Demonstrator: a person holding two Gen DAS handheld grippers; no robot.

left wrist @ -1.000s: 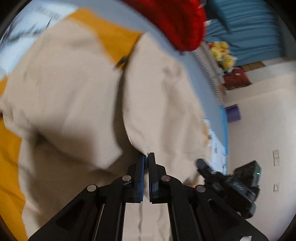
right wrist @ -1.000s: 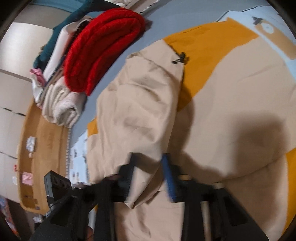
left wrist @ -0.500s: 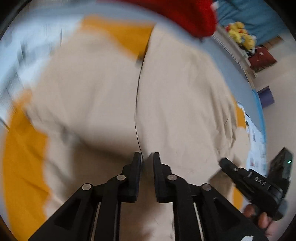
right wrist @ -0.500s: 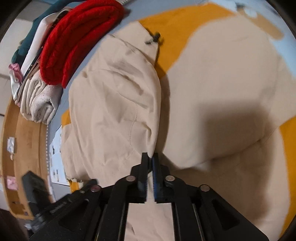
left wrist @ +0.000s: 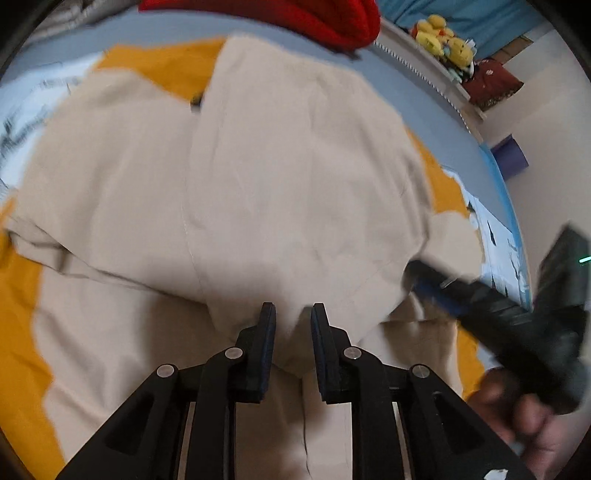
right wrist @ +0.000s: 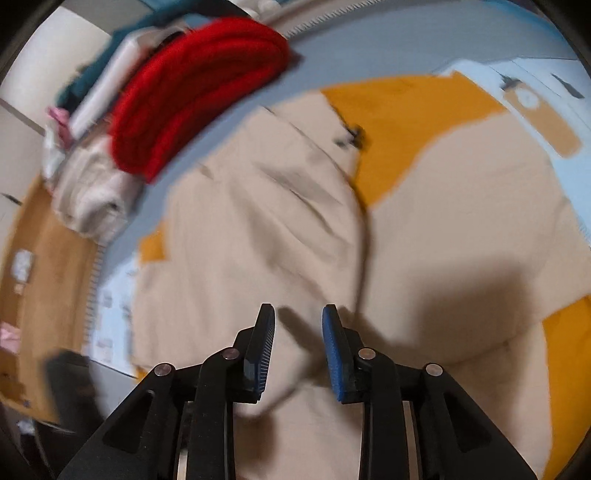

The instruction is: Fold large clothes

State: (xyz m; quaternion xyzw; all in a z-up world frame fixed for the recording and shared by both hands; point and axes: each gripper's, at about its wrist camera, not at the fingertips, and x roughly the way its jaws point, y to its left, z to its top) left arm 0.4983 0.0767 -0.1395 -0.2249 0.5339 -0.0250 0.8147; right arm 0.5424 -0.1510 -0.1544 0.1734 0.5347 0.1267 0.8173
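Your left gripper (left wrist: 293, 314) points down at the garment (left wrist: 280, 177), a beige and orange piece spread on the bed (left wrist: 417, 99). Its jaws have just parted and stand slightly apart. A fold of beige cloth lies between the pads, but the pads do not press on it: the grip is released. The beige flap folded over the middle runs from the fingertips up toward the red knit (left wrist: 295, 18) at the top edge. A dark toggle (left wrist: 195, 100) sits at the flap's upper left edge, beside an orange panel.

Your right gripper (right wrist: 298, 314) also points down at the garment (right wrist: 461, 229). Its jaws have just been opening and now stand wider than the left pair. Cloth lies below and between the blue pads, untouched by them: released. The red knit (right wrist: 192, 96) tops a stack of folded clothes (right wrist: 92, 199) at the upper left, clear of the garment. In the left view your hand (left wrist: 524, 417) holds the right gripper at the lower right.
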